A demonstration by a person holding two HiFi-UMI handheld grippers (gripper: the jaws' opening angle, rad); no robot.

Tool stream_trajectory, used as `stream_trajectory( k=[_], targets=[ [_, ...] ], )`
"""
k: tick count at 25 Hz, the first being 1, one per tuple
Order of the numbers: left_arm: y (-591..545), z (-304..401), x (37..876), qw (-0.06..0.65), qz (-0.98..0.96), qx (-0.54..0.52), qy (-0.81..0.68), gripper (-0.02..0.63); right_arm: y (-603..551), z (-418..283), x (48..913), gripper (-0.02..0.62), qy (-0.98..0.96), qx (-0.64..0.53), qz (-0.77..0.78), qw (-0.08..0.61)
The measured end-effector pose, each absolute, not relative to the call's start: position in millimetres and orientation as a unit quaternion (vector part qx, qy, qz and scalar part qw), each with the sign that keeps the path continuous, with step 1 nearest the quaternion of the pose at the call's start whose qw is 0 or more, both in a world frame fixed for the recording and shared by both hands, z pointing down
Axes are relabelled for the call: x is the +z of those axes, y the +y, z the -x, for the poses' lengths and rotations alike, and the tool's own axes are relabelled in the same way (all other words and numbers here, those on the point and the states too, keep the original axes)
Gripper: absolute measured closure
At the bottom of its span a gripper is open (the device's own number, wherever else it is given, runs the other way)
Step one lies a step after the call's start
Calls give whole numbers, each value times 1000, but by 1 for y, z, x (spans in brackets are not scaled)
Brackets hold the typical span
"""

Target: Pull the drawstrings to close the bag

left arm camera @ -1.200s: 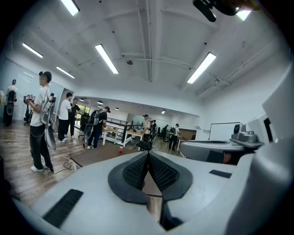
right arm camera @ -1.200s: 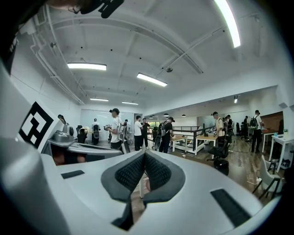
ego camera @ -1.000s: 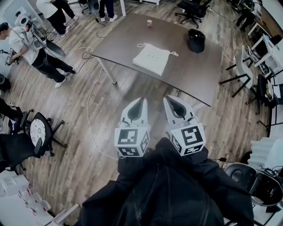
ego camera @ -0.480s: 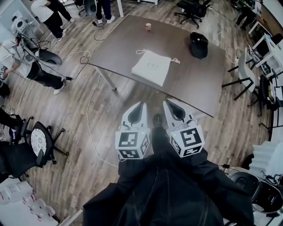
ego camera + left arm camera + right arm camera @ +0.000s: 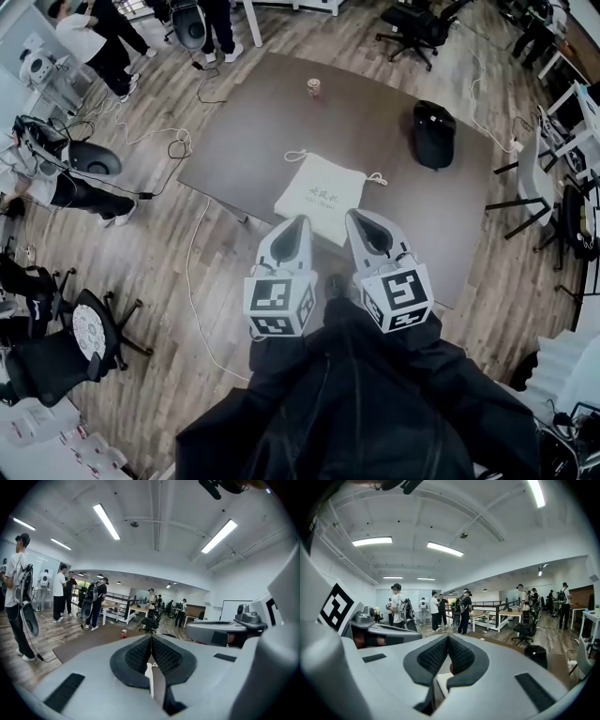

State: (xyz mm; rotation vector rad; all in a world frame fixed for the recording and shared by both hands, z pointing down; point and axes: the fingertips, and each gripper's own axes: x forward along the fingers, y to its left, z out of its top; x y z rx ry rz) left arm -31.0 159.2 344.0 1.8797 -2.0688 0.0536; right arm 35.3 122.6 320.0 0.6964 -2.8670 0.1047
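A white drawstring bag [image 5: 319, 194] lies flat on the dark brown table [image 5: 253, 131], near its front edge. One cord loop shows at its far left corner [image 5: 298, 153] and another at its right corner [image 5: 377, 178]. My left gripper [image 5: 298, 223] and right gripper [image 5: 361, 217] are held side by side, short of the table, with their tips just over the bag's near edge in the head view. Both are shut with nothing between the jaws. In the left gripper view the fingers [image 5: 140, 656] meet, and a sliver of the white bag [image 5: 149, 672] shows below them.
A black rounded object [image 5: 434, 133] sits at the table's right end and a red can [image 5: 314, 87] at its far edge. Cables trail over the wood floor [image 5: 197, 272] on the left. Office chairs [image 5: 75, 328] and several people stand around the room.
The table and bag have come closer, from well ahead of the grippers to right at their tips. Both grippers stay shut and side by side.
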Motion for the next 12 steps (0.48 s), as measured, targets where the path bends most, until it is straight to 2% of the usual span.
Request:
stream_trajectory(
  k=[12],
  targets=[
    [55,90,383,212,-657,53,-722,572,11,-3,349,572,-960,66,-241,126]
  ],
)
